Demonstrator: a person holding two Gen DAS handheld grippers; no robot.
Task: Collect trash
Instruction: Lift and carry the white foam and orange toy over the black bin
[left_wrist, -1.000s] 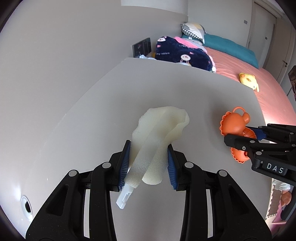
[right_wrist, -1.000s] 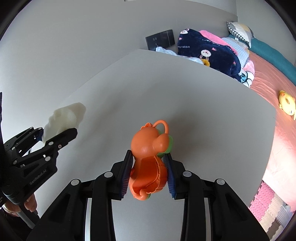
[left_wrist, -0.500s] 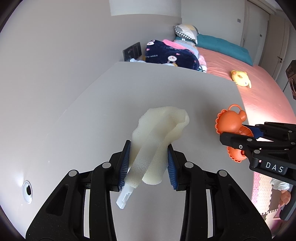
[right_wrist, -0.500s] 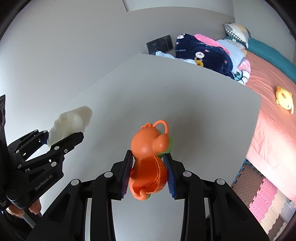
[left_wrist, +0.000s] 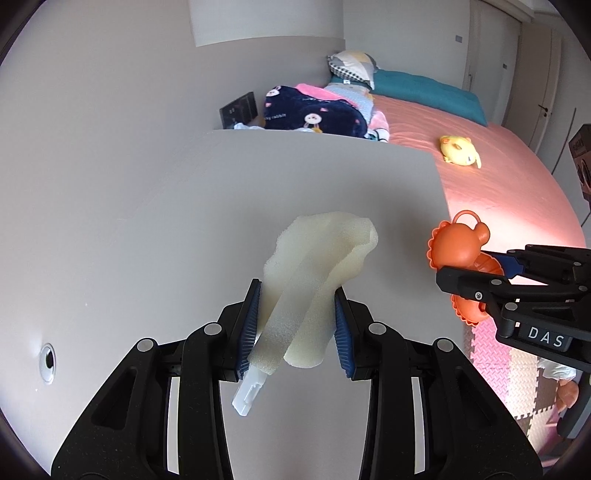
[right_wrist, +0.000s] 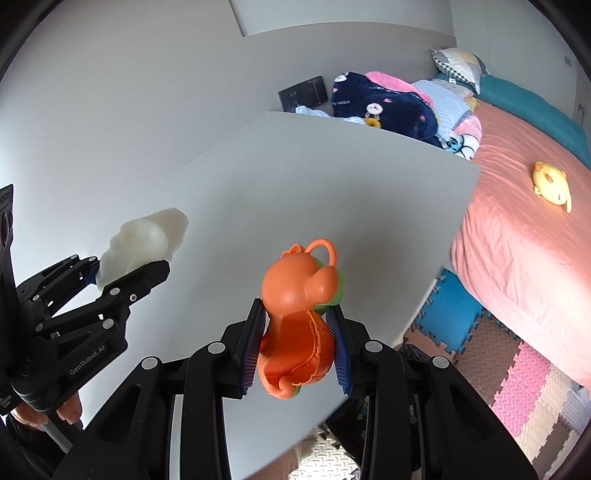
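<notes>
Left gripper (left_wrist: 297, 321) clenches the foam (left_wrist: 314, 280) at lower centre of its frame, above the table (left_wrist: 147, 221). Right gripper (right_wrist: 297, 343) grips the orange toy (right_wrist: 299, 317), lower centre.

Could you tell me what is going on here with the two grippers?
A person is collecting trash with a handheld gripper in each hand. The left gripper is shut on a piece of white foam with a small white plastic piece at its lower end. The right gripper is shut on an orange plastic toy. Both are held above the grey table, beside a pink bed.
</notes>
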